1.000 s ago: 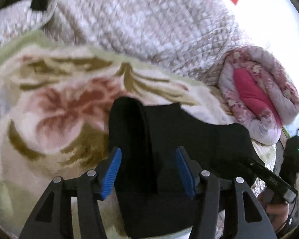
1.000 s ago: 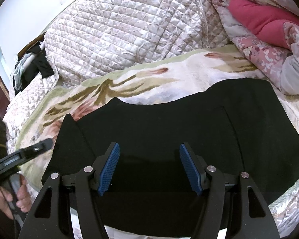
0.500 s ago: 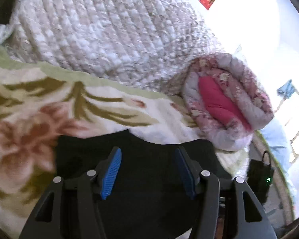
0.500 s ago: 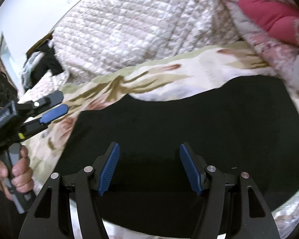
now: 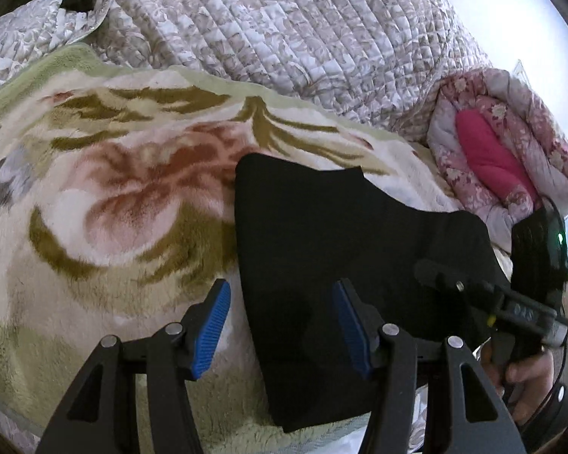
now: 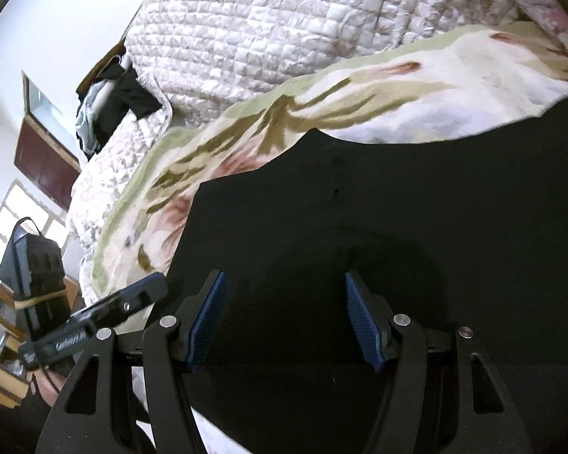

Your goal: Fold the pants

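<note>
Pants (image 5: 340,265) lie folded on the floral blanket (image 5: 113,208) — both tools gape, gripping nothing.

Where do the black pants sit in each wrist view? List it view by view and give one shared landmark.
Left wrist: black pants, centre to lower right, running under the right finger.
Right wrist: black pants fill the centre and right, beneath both fingers.
Shared landmark: the floral blanket under them.
</note>
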{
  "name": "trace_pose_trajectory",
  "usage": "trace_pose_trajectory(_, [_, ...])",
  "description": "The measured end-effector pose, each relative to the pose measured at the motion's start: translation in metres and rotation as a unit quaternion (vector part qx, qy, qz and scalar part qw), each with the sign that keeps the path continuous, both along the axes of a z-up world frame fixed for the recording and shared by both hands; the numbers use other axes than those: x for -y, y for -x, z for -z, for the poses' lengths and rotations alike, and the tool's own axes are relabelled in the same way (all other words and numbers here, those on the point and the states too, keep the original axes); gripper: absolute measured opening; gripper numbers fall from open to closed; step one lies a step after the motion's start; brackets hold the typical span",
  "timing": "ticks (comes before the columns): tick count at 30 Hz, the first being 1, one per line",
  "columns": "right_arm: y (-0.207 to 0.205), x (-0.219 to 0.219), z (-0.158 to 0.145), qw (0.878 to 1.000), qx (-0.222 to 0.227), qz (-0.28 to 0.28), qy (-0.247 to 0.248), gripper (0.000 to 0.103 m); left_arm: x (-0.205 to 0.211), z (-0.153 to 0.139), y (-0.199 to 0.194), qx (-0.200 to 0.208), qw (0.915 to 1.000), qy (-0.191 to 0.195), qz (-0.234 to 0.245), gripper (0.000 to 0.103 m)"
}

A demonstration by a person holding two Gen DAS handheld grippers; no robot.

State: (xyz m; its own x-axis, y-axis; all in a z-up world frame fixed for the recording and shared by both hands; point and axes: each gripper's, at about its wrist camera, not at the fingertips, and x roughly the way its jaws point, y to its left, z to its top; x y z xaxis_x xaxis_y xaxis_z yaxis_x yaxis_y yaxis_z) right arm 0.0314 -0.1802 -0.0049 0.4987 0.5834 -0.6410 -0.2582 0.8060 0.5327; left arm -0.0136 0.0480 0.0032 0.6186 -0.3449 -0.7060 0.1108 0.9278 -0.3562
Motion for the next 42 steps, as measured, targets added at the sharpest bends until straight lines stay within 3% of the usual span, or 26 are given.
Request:
trace_pose_trajectory(3, [-0.012,-0.001,0.002,1.0,-0.007,0.001,-0.009,0.057,0.002,0.004,0.0,-0.006,1.0,-0.001,0.001,0.059])
trace_pose_trajectory(5, [-0.014,0.002,0.004,0.999,-0.021,0.005,-0.028,0.038,0.003,0.005,0.001,-0.006,1.0,-0.005,0.001,0.059])
trace_pose_trajectory(6, [-0.014,0.004,0.008,0.998,-0.038,-0.003,-0.051,0.015,0.004,0.005,0.002,-0.005,1.0,-0.007,0.0,0.059])
trace_pose_trajectory(7, [-0.014,0.004,0.012,0.997,-0.052,-0.007,-0.061,0.006,0.004,0.005,0.003,-0.004,1.0,-0.008,0.001,0.059])
trace_pose_trajectory(8, [-0.011,0.003,0.015,0.997,-0.056,-0.007,-0.058,0.003,0.005,0.005,0.003,-0.003,0.9999,-0.01,0.0,0.059])
trace_pose_trajectory(14, [0.014,0.022,-0.01,0.998,-0.01,0.013,-0.058,0.003,0.005,0.001,0.01,0.007,0.9999,-0.011,0.0,0.059])
trace_pose_trajectory(18, [0.015,0.033,0.013,0.998,-0.048,0.034,-0.034,0.002,0.009,0.004,0.011,0.003,0.9999,-0.012,0.003,0.059])
trace_pose_trajectory(26, [0.02,0.032,0.007,0.998,-0.04,0.03,-0.024,0.003,0.016,-0.002,0.014,0.018,0.9995,-0.024,0.013,0.059])
trace_pose_trajectory(31, [0.024,0.042,-0.014,0.996,0.014,0.076,0.044,0.005,0.016,-0.009,0.01,0.024,0.9992,-0.031,0.01,0.059])
trace_pose_trajectory(35, [0.02,0.044,-0.033,0.993,0.058,0.084,0.055,0.005,0.024,-0.023,-0.006,0.042,0.998,-0.042,0.022,0.059])
trace_pose_trajectory(39, [-0.001,0.023,-0.03,0.993,0.058,0.062,0.078,0.005,0.041,-0.029,-0.032,0.056,0.996,-0.06,0.037,0.059])
trace_pose_trajectory(42, [-0.022,0.016,-0.016,0.992,0.033,0.057,0.108,0.005,0.051,-0.02,-0.056,0.049,0.9956,-0.066,0.045,0.059])
